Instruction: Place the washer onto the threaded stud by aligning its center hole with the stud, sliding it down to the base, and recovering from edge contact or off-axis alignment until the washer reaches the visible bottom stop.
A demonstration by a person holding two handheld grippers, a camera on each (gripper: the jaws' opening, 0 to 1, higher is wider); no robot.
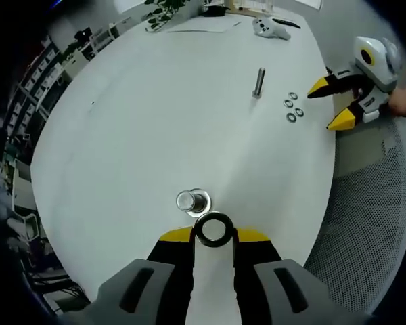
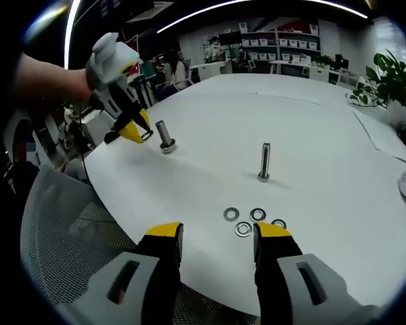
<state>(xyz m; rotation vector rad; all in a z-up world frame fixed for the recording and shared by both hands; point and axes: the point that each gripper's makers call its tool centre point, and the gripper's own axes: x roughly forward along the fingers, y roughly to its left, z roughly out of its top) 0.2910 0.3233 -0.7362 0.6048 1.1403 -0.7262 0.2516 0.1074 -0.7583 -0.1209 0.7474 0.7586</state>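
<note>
- Left gripper (image 1: pixel 214 233), seen in the left gripper view, has its yellow-tipped jaws closed on a washer (image 1: pixel 213 229), a dark ring held flat between the tips with its hole facing the camera.
- Just beyond the held washer stands a threaded stud (image 1: pixel 191 201) on the white table (image 1: pixel 142 122), seen almost end-on from above; the washer sits beside it, near its top, not yet over it.
- In the right gripper view the same left gripper (image 2: pixel 137 132) comes in from the left, held by a hand, its tips just beside that stud (image 2: pixel 165 137), which stands upright near the table's edge.
- Right gripper (image 2: pixel 216 237) has its jaws spread wide apart and holds nothing; it hangs at the table's near edge.
- Just past its tips four loose washers (image 2: pixel 244 222) lie flat in a small cluster on the table.
- Beyond them a second stud (image 2: pixel 264 161) stands upright, well apart from the first.
- In the left gripper view the right gripper (image 1: pixel 335 101) appears at the right, jaws apart, near the loose washers (image 1: pixel 292 107) and the second stud (image 1: pixel 258 82).
- A grey mesh chair (image 2: pixel 61 230) sits under the table's edge.
- A potted plant (image 2: pixel 396 84) and a sheet of paper (image 2: pixel 386 139) lie towards the far right of the table.
</note>
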